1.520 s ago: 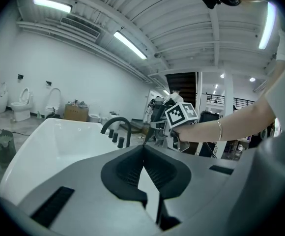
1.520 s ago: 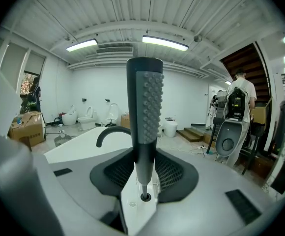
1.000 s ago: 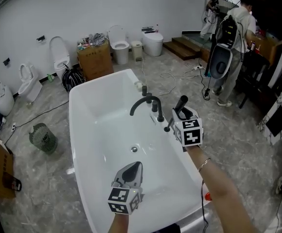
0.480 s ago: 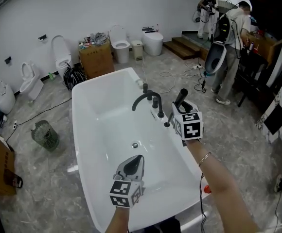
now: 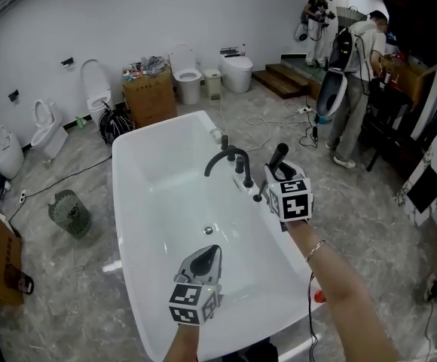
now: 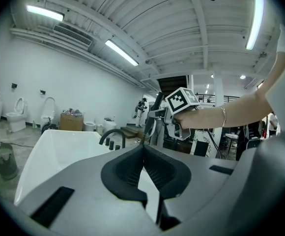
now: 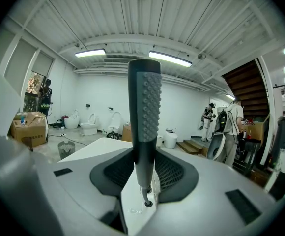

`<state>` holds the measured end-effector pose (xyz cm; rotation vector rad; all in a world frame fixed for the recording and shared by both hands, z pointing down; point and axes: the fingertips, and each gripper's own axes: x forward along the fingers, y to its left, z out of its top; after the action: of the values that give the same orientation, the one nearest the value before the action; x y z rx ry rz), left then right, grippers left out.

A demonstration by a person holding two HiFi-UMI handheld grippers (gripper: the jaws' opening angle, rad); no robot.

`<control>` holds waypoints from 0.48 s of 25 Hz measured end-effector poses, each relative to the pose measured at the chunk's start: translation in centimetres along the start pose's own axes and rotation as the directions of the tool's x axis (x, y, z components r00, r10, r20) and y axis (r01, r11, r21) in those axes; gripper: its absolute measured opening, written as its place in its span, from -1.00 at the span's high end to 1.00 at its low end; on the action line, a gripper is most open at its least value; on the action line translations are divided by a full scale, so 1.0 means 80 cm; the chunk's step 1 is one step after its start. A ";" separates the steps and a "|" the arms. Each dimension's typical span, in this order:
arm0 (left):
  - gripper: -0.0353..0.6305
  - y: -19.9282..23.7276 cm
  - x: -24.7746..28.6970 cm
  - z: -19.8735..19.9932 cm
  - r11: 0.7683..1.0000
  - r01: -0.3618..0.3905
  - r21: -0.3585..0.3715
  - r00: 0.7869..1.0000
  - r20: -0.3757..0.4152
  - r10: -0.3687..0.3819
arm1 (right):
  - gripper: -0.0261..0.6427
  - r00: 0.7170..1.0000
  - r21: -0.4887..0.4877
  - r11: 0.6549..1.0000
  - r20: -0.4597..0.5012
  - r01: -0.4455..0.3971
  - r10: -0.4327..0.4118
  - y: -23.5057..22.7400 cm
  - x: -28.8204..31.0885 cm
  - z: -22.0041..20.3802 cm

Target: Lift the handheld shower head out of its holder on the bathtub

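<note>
Hovering nearest, over the white basin of the bathtub (image 5: 118, 202): left gripper (image 5: 211, 253), jaws pressed together on nothing. Pinching the shower head (image 7: 145, 97) by its lower shaft, further along by the right rim: right gripper (image 7: 144, 163), pads on either side of the dark wand, nubbed face upright above them. Best done by drawing straight up along the wand's own axis, without tilting toward the faucet spout (image 5: 223, 157) just beside, gripping firmly enough to stop the smooth shaft sliding, and allowing slack for whatever hose may trail below. Hard to judge whether the tip is clear of its holder: thin lower end running down to a small dark ring (image 7: 148, 203) on the rim, touching or just above, not clear. No hose made out. From the head view, wand's lower half hidden behind the marker cube (image 5: 294, 200). Far off, people (image 5: 352, 66) by the steps, too small for detail.
</note>
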<state>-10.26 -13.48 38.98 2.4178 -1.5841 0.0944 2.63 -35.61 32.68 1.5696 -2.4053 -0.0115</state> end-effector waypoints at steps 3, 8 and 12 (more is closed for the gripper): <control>0.83 0.003 0.003 -0.001 1.000 -0.001 -0.003 1.000 -0.002 0.001 | 0.52 1.000 0.005 1.000 0.002 -0.004 0.004 0.000 0.004 0.000; 0.83 0.004 0.005 -0.001 1.000 -0.002 -0.007 1.000 -0.004 0.002 | 0.52 1.000 0.011 1.000 0.004 -0.005 0.005 -0.002 0.006 0.002; 0.83 0.005 0.003 0.000 1.000 0.000 -0.008 1.000 -0.003 0.000 | 0.52 1.000 0.011 1.000 0.002 -0.006 0.006 -0.001 0.006 0.003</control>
<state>-10.56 -13.87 39.12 2.4102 -1.5806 0.0924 2.43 -36.11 32.56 1.5679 -2.4155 0.0011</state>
